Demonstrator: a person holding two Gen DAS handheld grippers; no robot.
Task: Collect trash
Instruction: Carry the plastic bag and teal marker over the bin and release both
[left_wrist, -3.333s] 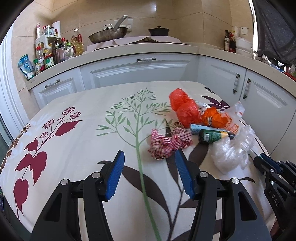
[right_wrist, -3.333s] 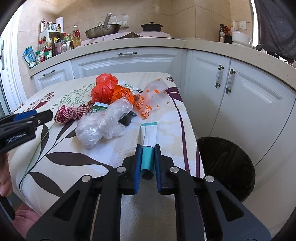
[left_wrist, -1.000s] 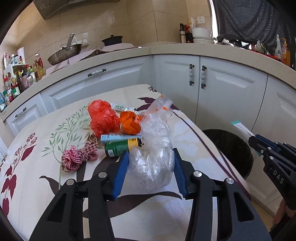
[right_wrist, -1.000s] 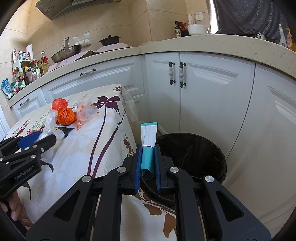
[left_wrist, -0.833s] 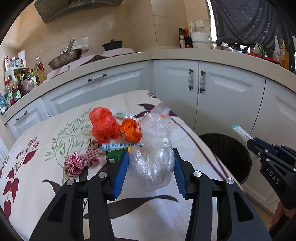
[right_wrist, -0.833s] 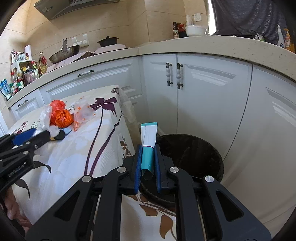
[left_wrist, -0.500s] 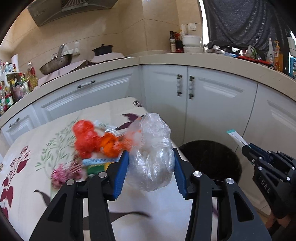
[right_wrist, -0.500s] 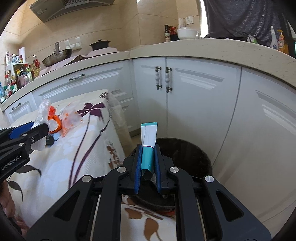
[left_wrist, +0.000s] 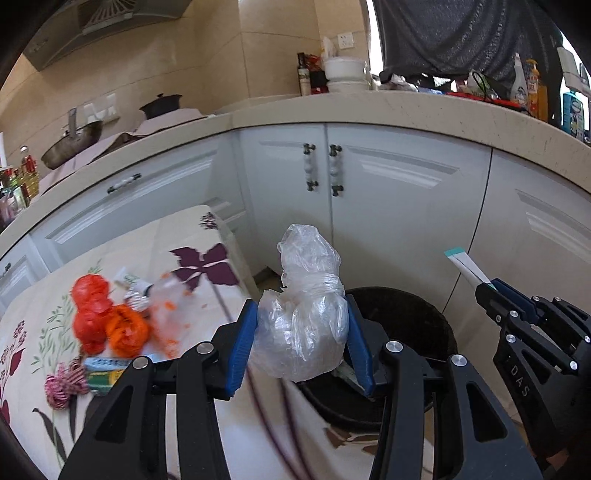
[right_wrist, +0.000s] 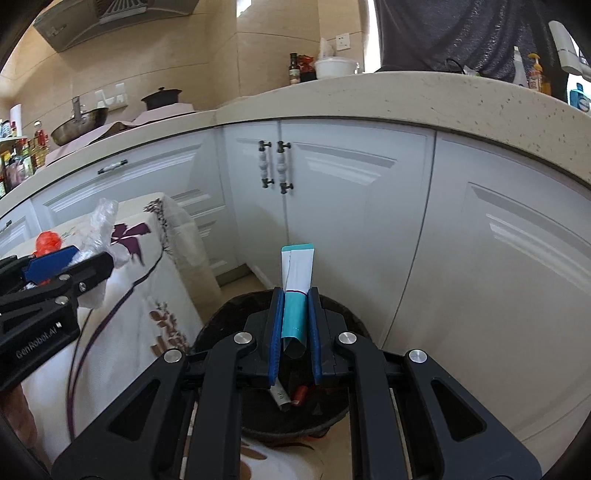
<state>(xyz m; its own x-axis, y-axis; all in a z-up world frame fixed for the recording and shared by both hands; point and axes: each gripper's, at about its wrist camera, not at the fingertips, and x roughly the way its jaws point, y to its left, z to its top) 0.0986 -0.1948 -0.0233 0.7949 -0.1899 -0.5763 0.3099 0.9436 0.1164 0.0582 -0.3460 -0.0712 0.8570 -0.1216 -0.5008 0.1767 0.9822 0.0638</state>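
The left gripper clasped a clear bag. The right gripper pinched a tube above the bin.

The clear bag is thin crinkled plastic film, glossy in its folds; the tube is smooth, white and teal, with a satin sheen; the bin looks matt black; the tablecloth at left is printed cloth, matt; the cabinet doors behind are glossy white; the countertop is speckled stone, polished; the far wall is glazed tile.
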